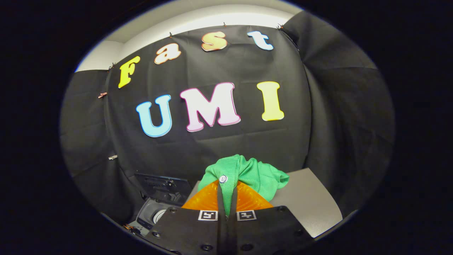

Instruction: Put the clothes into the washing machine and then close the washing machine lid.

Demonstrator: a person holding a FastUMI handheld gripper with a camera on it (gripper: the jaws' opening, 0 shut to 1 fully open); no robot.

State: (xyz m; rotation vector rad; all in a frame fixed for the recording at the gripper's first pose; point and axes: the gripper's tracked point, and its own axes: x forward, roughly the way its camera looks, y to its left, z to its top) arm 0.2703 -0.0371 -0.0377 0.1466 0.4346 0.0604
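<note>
1. One thin fold is all my gripper (227,198) has: its fingers are pinched tight on the green shirt (247,173), which bunches just ahead of them, raised above the grey table (308,198). A jerk might shake it loose.
2. Below and left, the washing machine (155,209) gapes; a trailing hem might snag its rim.

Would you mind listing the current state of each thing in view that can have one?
hand-held gripper: shut on the green garment, fingers pinching a fold of it.
green garment: held up off the grey table, bunched, with a white button showing.
washing machine: lid raised, opening exposed.
grey table: bare where visible.
</note>
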